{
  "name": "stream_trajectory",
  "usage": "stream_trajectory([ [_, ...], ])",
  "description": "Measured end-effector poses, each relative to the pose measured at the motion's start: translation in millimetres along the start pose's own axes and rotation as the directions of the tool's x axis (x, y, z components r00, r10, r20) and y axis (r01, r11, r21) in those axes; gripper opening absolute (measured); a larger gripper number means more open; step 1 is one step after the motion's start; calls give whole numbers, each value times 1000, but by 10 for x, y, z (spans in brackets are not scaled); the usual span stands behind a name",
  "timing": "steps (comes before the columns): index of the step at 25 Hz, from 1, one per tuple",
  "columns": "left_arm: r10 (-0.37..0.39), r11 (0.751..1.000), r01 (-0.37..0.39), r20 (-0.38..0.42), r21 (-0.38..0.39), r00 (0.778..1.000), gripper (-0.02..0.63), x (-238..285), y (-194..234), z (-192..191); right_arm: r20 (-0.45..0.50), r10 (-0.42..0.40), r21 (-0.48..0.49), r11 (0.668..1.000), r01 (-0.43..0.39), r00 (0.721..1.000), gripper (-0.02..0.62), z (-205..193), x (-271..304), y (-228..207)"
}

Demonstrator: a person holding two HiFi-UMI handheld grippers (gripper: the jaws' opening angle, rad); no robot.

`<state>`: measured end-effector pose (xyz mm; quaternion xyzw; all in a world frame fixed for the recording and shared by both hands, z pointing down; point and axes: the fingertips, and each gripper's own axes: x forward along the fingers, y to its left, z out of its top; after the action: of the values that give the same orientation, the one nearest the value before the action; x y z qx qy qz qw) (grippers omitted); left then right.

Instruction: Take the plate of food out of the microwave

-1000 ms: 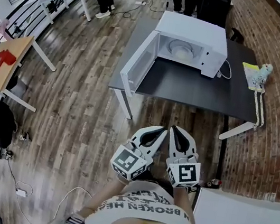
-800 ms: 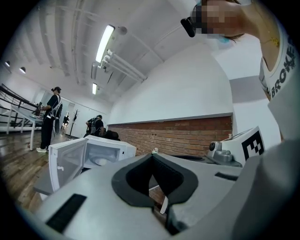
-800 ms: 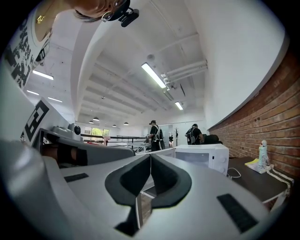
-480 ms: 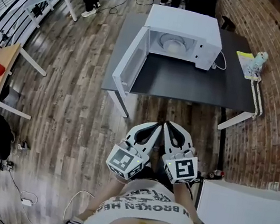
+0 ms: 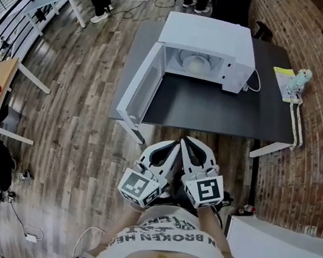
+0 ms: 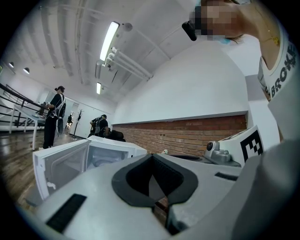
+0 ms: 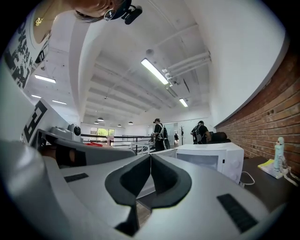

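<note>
1. The microwave stands on the dark surface, with its door swung wide open.
2. The plate sits inside the microwave; what is on it is too blurred to tell.
3. The left hand-held gripper is clenched and holds nothing.
4. The right hand-held gripper is also clenched and holds nothing.
5. Both are side by side over the floor, near the surface's front edge and well apart from the plate.

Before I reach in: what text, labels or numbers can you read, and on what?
"IN BROKEN HE", cut off: shirt, head view.
"BROK", cut off: same shirt, left gripper view.
Shirt's upper line: unreadable.
Microwave: no label legible.
Yellow booklet: too small.
</note>
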<state>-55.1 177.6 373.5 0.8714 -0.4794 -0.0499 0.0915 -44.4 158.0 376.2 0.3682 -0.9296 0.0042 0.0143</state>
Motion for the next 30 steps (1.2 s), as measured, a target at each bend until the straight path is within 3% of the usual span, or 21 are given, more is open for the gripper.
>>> stream_trajectory([
  [10, 69, 997, -69, 0, 20, 998, 6, 918, 517, 178, 6, 49, 6, 999, -49, 999, 8, 101, 670, -848],
  [20, 121, 992, -121, 0, 29, 993, 6, 1551, 753, 202, 14, 82, 11, 997, -82, 997, 8, 99, 978, -1455],
  [30, 167, 986, -167, -17, 15, 986, 6, 1871, 890, 86, -4, 118, 18, 993, -118, 993, 8, -48, 1116, -1765],
])
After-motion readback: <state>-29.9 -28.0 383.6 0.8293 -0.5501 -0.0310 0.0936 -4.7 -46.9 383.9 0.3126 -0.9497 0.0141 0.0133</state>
